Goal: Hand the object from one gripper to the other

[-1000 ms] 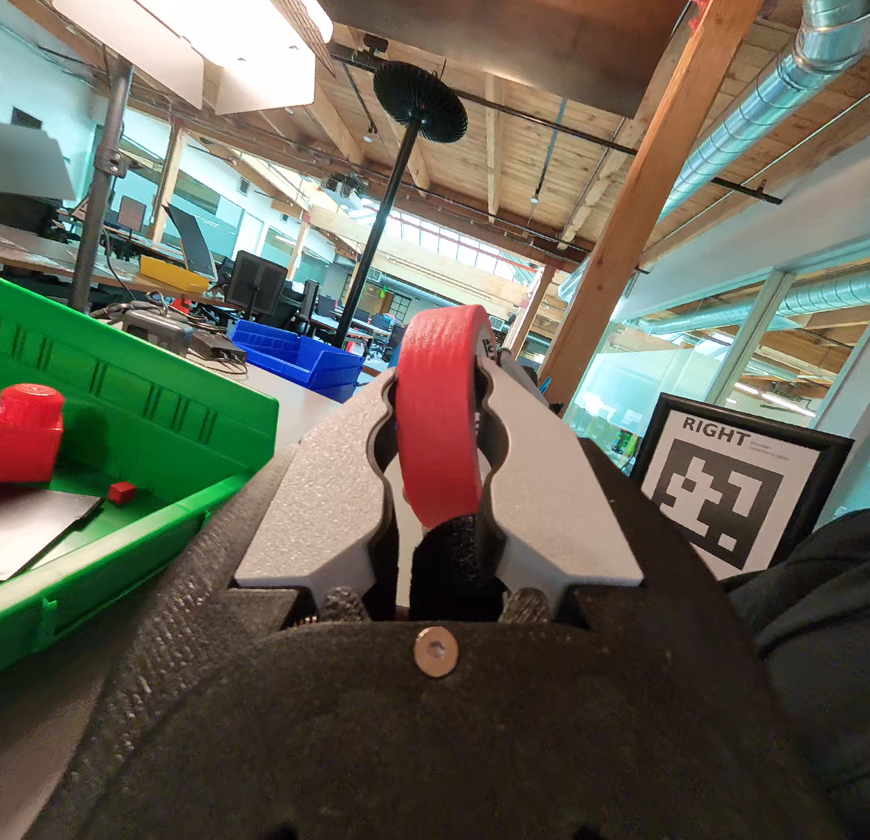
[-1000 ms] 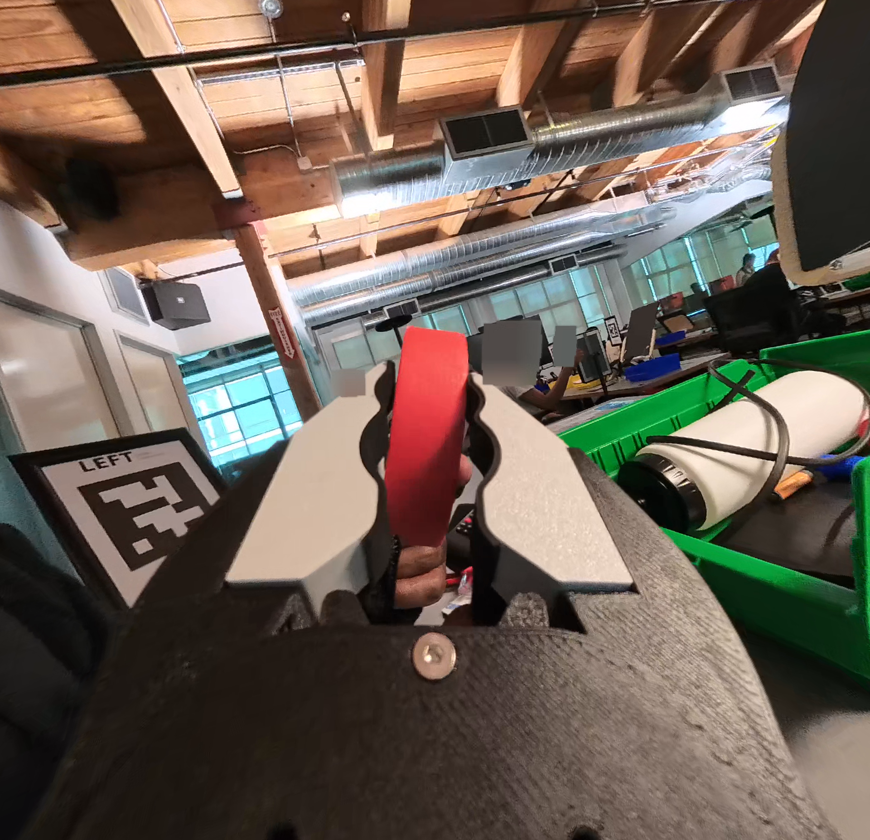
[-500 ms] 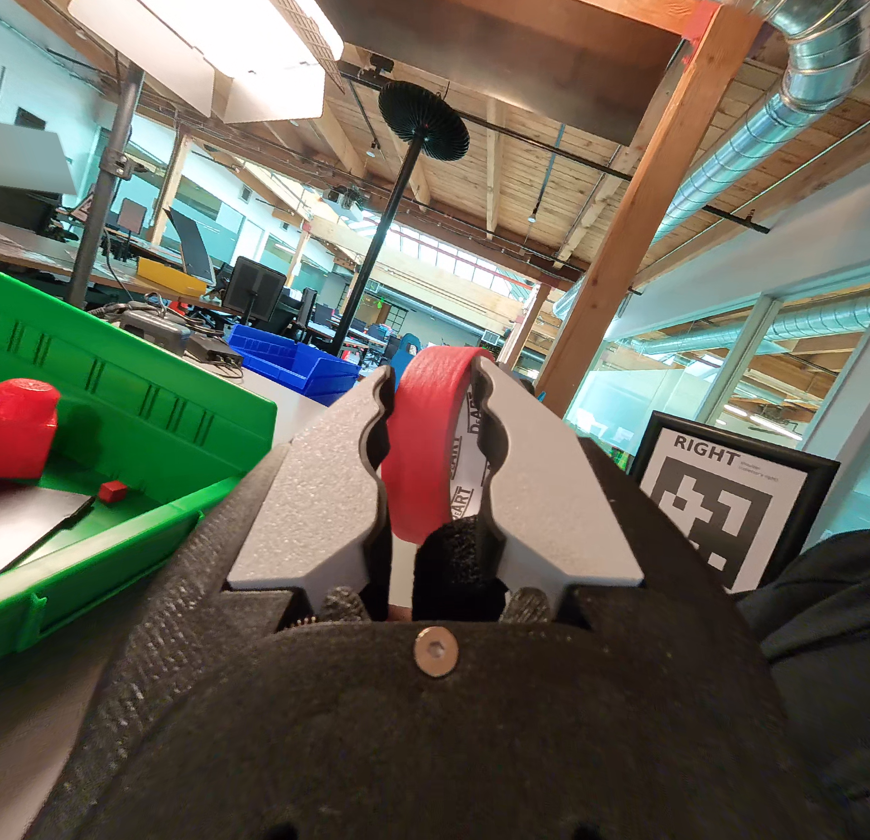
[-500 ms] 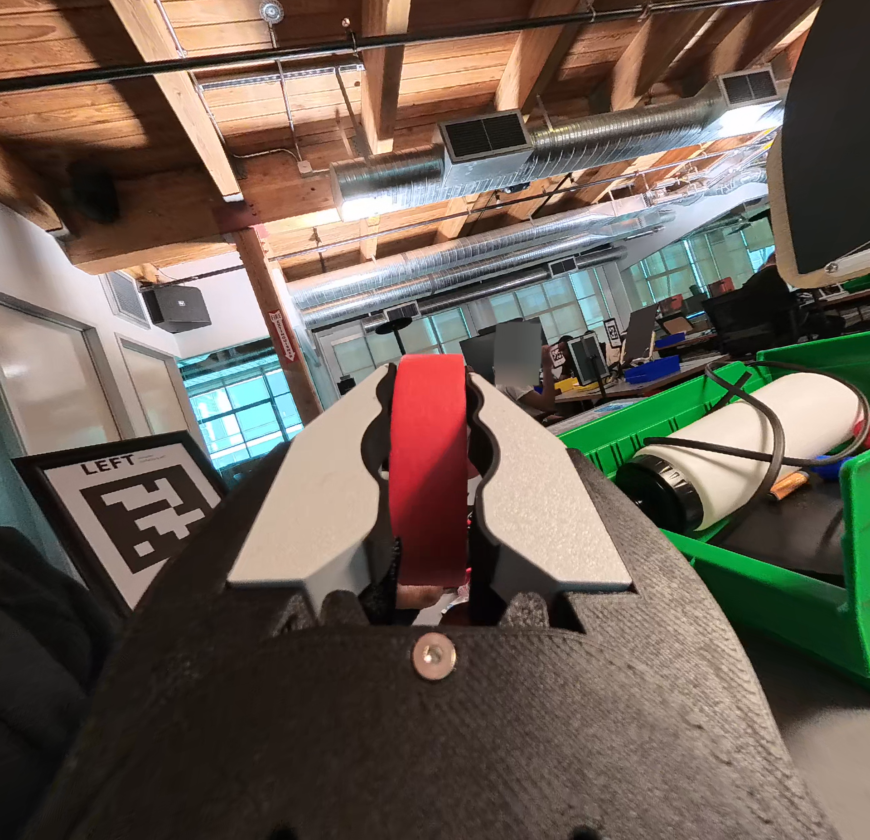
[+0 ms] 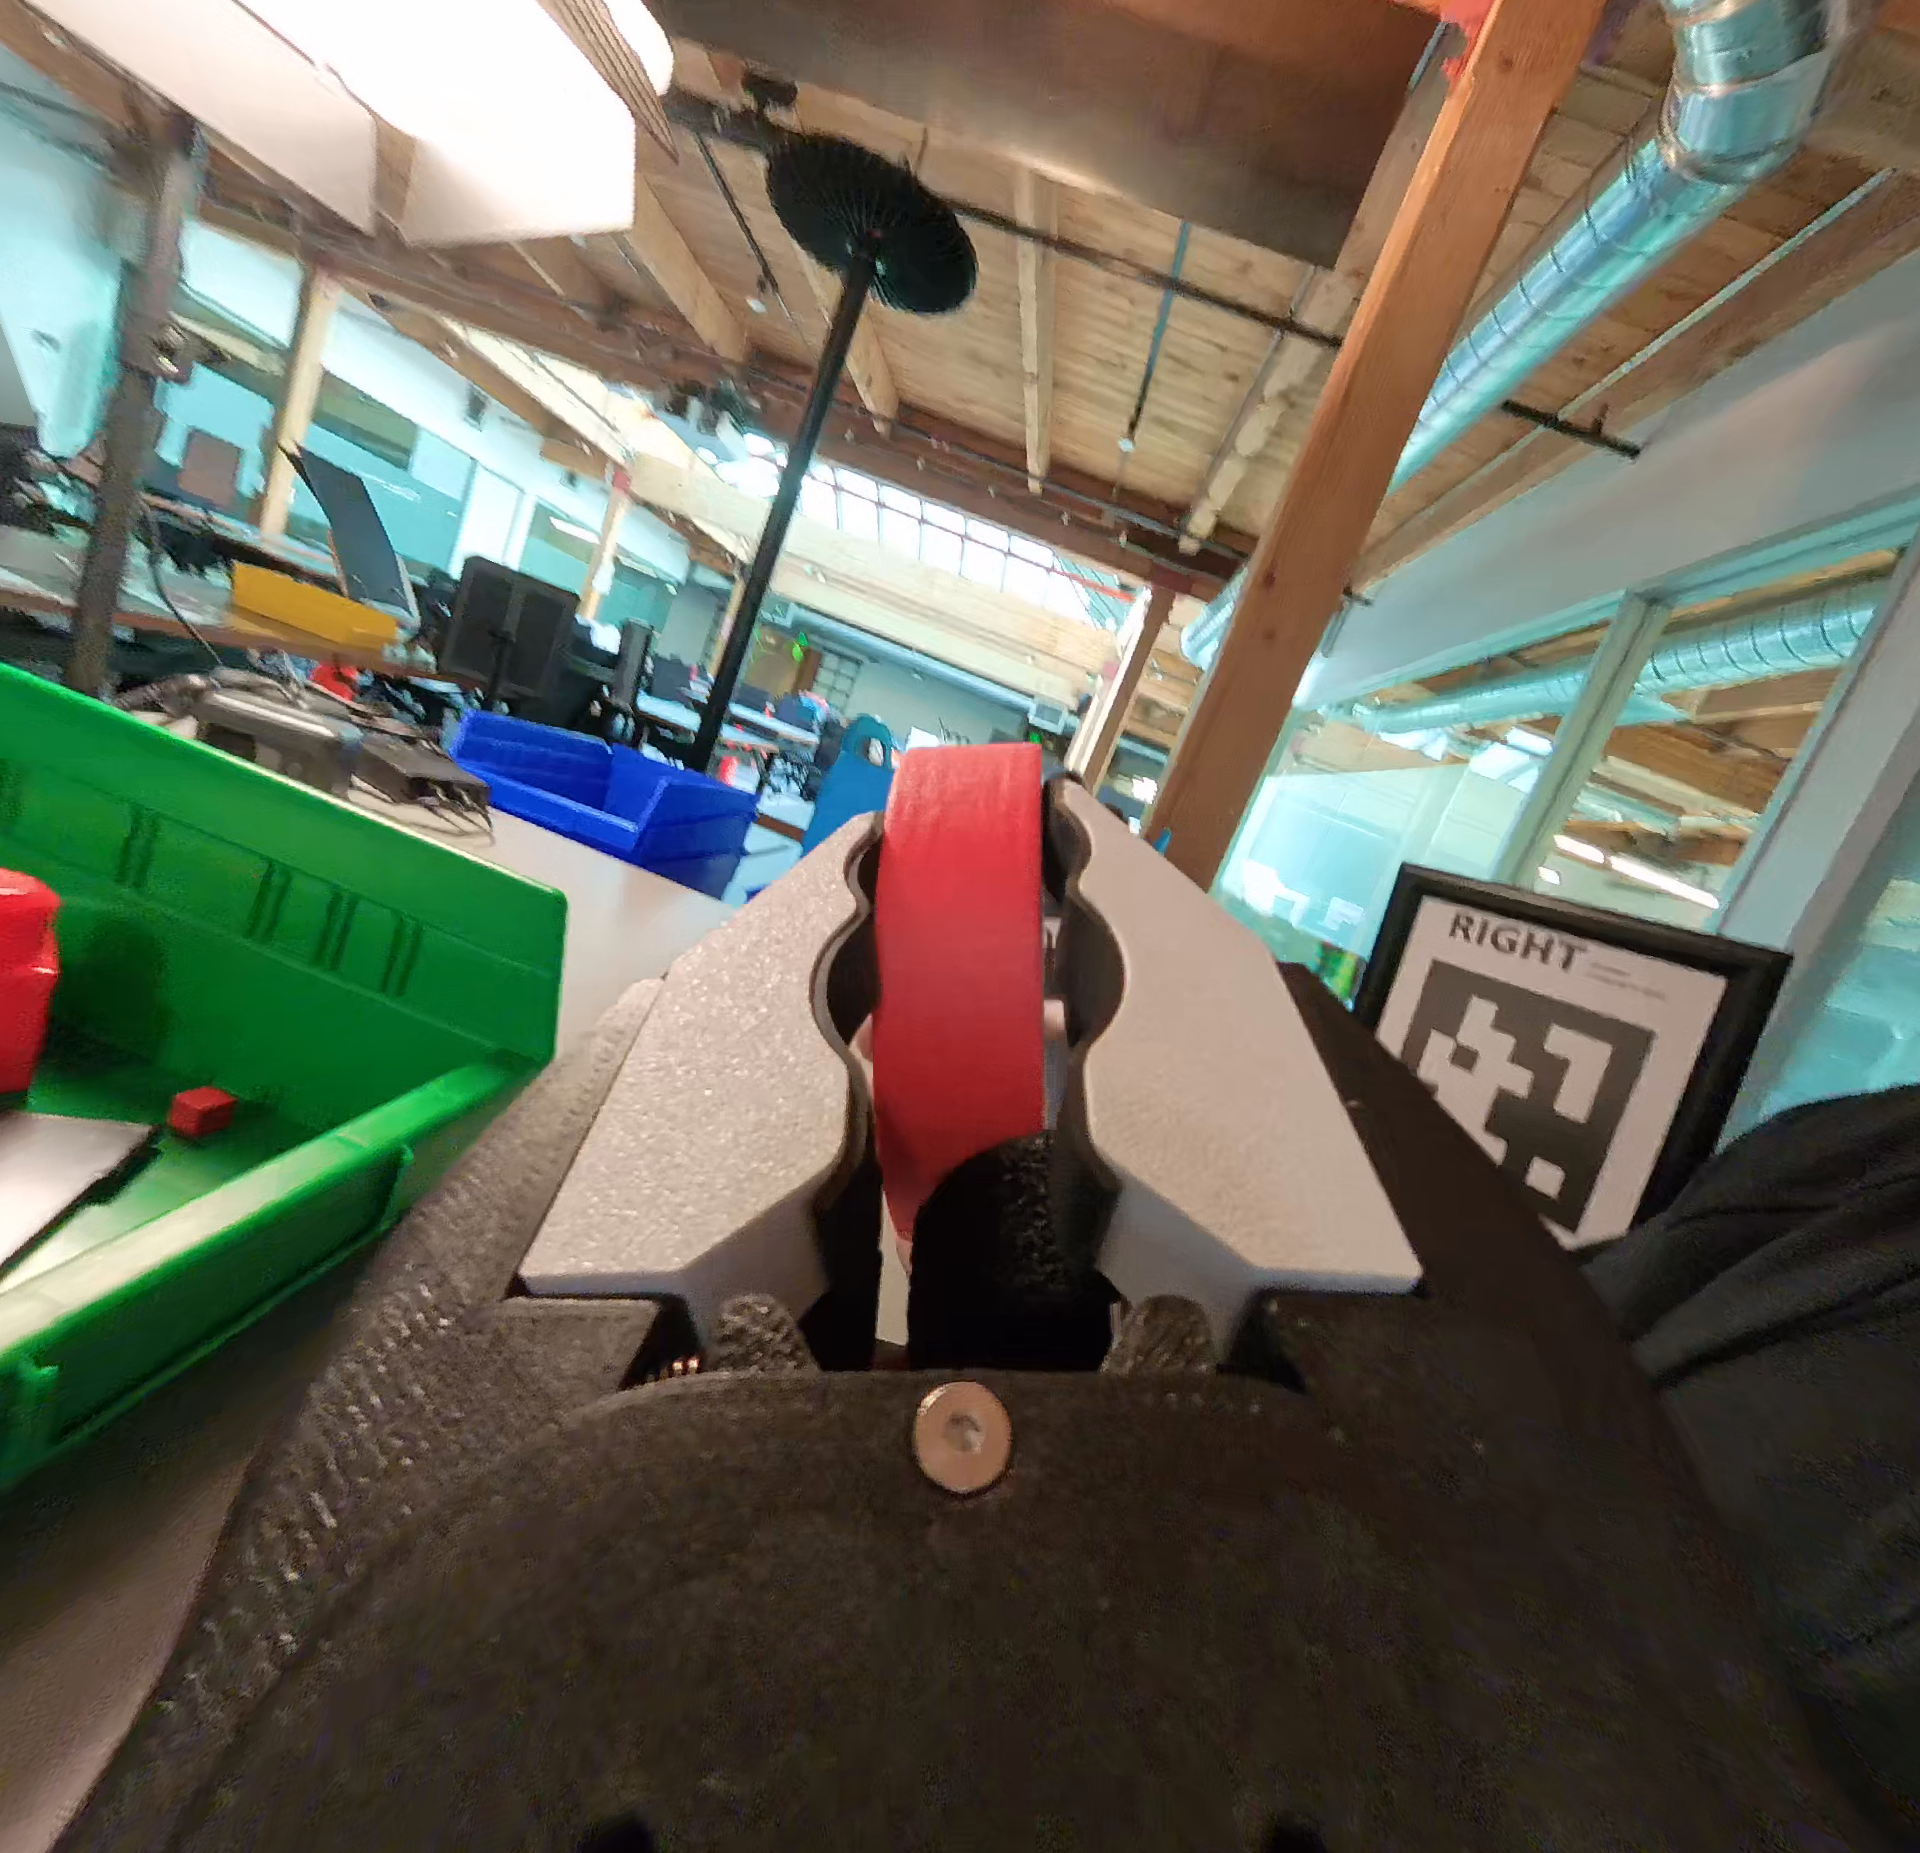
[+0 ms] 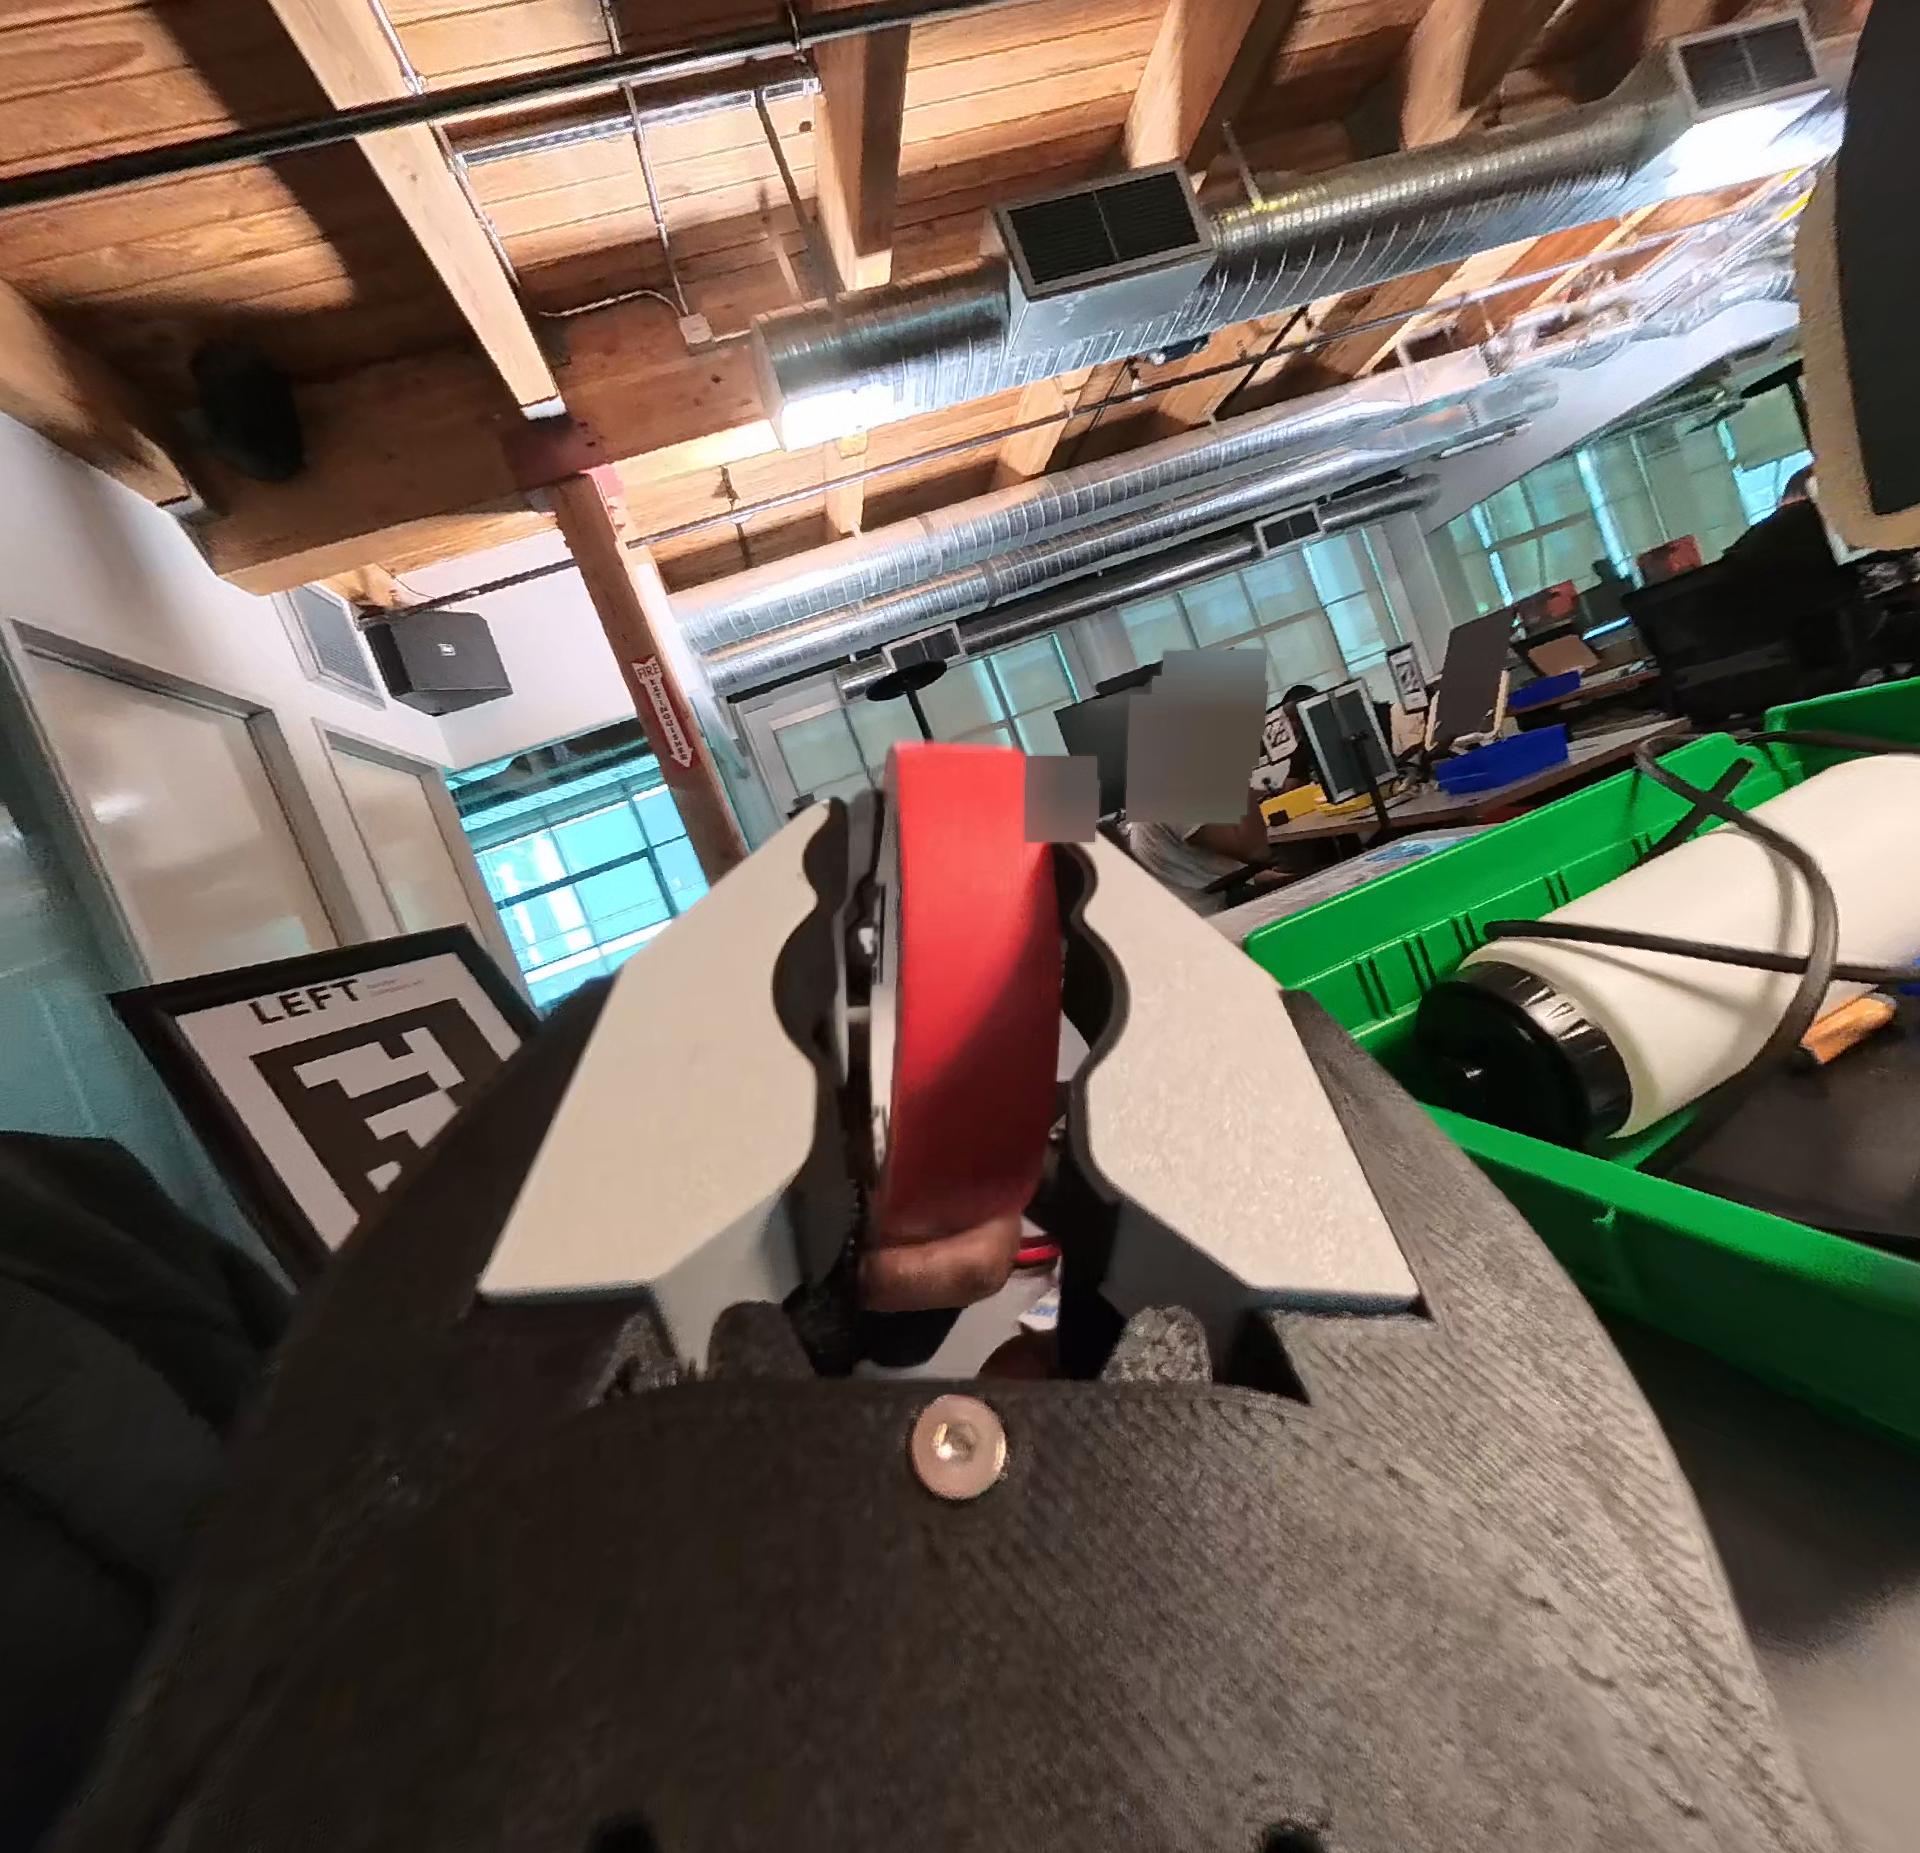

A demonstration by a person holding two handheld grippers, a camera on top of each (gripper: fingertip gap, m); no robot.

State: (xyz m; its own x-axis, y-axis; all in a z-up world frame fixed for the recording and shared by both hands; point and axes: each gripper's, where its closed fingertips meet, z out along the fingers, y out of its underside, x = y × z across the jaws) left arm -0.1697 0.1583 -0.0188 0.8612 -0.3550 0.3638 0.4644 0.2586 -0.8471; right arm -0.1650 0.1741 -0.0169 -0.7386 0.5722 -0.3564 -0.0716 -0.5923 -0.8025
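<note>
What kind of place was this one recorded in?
Likely an open-plan office or lab workspace: desks with monitors, exposed wooden ceiling beams with metal ducts, and green parts bins on the table.

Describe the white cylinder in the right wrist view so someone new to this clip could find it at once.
Look right of the right tongs to the green bin. Inside it the white cylinder lies on its side, black-capped end toward the camera, with a black cable looped over it. It is the only large white thing there; the orange and blue bits beside it are small.
</note>
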